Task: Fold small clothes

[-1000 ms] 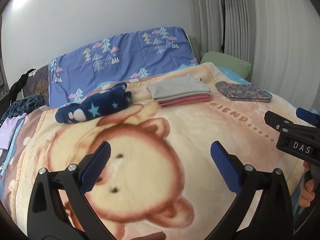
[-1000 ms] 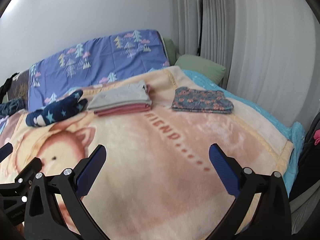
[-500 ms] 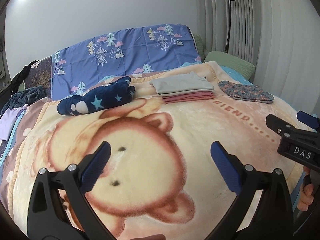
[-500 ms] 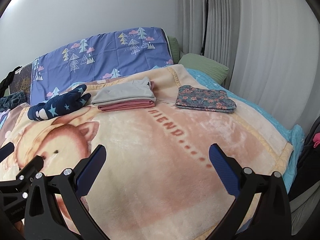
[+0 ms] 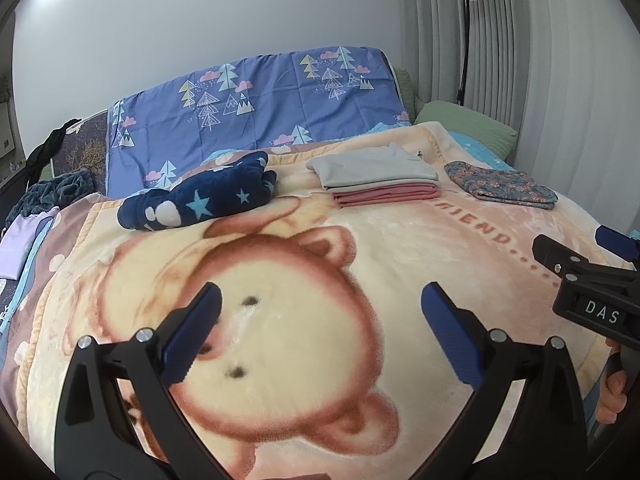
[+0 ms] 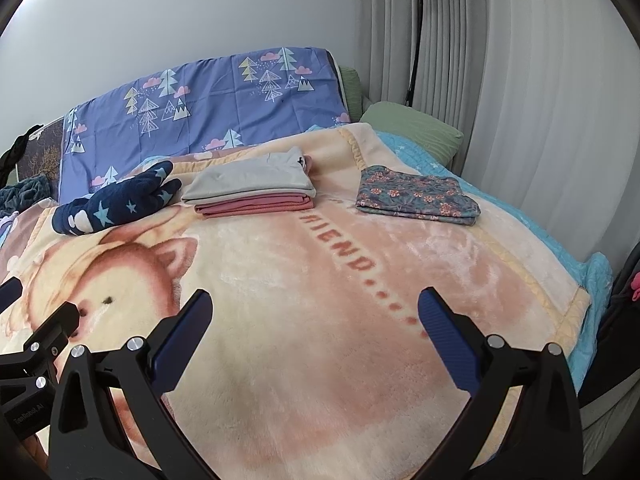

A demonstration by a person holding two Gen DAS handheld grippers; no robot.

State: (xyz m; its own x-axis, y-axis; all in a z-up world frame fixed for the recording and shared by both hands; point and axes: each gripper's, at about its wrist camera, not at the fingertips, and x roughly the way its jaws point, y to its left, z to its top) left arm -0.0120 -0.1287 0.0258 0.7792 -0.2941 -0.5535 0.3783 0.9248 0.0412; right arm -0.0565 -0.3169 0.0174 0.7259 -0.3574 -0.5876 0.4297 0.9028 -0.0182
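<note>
Left gripper point(image 5: 320, 332) and right gripper point(image 6: 314, 330) (both spread wide, empty) hover over a teddy-bear blanket point(image 6: 320, 300) bearing folded clothes point(image 6: 250, 192).

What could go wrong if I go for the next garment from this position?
1. The rumpled navy star-print fleece garment lies close beside the folded grey-on-pink stack; dragging it sideways may topple that stack.
2. The plush bear-print blanket is soft; an open tool could pinch blanket along with cloth.
3. Both tools, left and right, hover open and close together, so they might collide when reaching.
</note>
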